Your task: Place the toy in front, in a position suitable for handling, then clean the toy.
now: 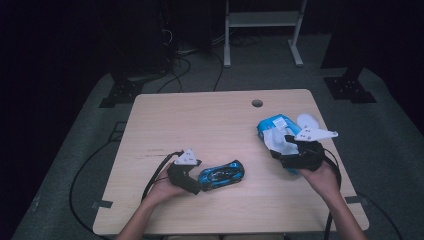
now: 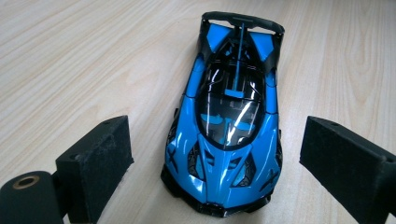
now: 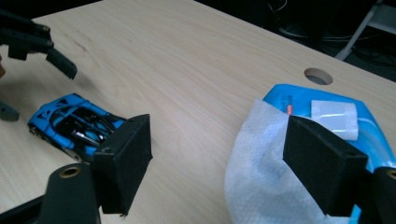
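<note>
Blue toy sports car (image 2: 229,121) lies near the counter's (image 1: 200,120) front edge between the left gripper's (image 1: 192,184) released fingers; the right gripper (image 1: 284,145), also released, hovers over a white wipe (image 3: 261,168) on its blue packet (image 3: 322,100).

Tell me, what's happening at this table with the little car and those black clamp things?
A person holds a two-jaw gripper in each hand. The left gripper sits open around a blue toy car on the wooden table, its jaws either side of the nose and not touching it. The right gripper is open over a white wipe drawn from a blue wipes pack.
</note>
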`<state>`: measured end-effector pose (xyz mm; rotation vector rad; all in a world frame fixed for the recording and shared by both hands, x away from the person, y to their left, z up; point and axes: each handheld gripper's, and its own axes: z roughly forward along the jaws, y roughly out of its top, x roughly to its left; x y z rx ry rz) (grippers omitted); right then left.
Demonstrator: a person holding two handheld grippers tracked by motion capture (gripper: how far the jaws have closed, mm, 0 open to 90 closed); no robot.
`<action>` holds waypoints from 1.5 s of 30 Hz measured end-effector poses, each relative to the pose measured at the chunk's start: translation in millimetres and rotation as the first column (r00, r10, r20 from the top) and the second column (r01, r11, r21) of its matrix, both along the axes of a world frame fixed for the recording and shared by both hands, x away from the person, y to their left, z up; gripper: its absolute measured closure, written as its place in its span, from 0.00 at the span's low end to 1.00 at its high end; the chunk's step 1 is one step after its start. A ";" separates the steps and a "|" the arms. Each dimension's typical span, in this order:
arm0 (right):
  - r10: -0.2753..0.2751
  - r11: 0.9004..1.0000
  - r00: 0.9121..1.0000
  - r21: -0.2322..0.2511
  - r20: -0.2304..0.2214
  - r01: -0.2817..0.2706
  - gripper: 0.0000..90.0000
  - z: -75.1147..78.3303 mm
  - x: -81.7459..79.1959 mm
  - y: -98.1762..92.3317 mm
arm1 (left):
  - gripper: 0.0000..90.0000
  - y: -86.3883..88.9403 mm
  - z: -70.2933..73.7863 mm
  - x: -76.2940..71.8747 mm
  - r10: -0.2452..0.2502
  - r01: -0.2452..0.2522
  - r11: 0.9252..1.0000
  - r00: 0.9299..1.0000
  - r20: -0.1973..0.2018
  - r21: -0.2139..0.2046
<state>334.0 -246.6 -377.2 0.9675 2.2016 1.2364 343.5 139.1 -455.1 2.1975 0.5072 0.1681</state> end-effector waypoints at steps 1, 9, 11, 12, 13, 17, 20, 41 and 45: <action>-0.004 1.000 1.000 0.007 0.006 0.004 0.25 1.2 1.7 -0.2 | 0.09 -0.5 0.4 -0.8 -0.002 0.002 1.000 1.000 0.002 0.001; -0.046 0.999 0.999 -0.019 -0.014 0.046 0.25 3.0 22.5 -4.5 | 0.10 -0.5 -1.6 -1.0 0.004 -0.004 1.000 1.000 0.000 -0.005; -0.062 0.997 0.997 -0.042 -0.035 0.061 0.25 1.0 30.7 -5.6 | 0.09 -0.5 -1.8 -0.2 0.011 -0.011 1.000 1.000 0.006 -0.006; -0.064 0.997 0.997 -0.046 -0.039 0.062 0.25 0.8 32.3 -5.7 | 0.09 -0.6 -1.9 -0.2 0.010 -0.010 1.000 1.000 0.007 0.001; -0.067 0.996 0.997 -0.053 -0.039 0.065 0.25 0.8 35.0 -5.7 | 0.09 -0.6 -1.9 -0.2 0.010 -0.010 1.000 1.000 0.007 0.001; -0.083 0.994 0.996 -0.069 -0.022 0.081 0.25 3.0 42.3 -6.5 | 0.09 -2.4 -4.0 -0.8 0.008 -0.008 1.000 1.000 0.012 0.021; -0.113 0.989 0.994 -0.094 -0.014 0.111 0.25 8.0 48.6 -7.0 | 0.09 -3.6 -4.5 -2.2 0.005 -0.005 1.000 1.000 0.010 0.018; -0.192 0.971 0.967 -0.174 -0.165 0.163 0.52 -33.9 69.5 -13.3 | 0.09 -3.6 -8.8 -4.5 -0.016 0.015 0.998 1.000 0.011 0.061; -0.200 0.970 0.962 -0.173 -0.186 0.169 0.66 -39.7 67.7 -22.7 | 0.09 -2.4 -9.8 -3.5 -0.013 0.012 0.997 1.000 0.009 0.071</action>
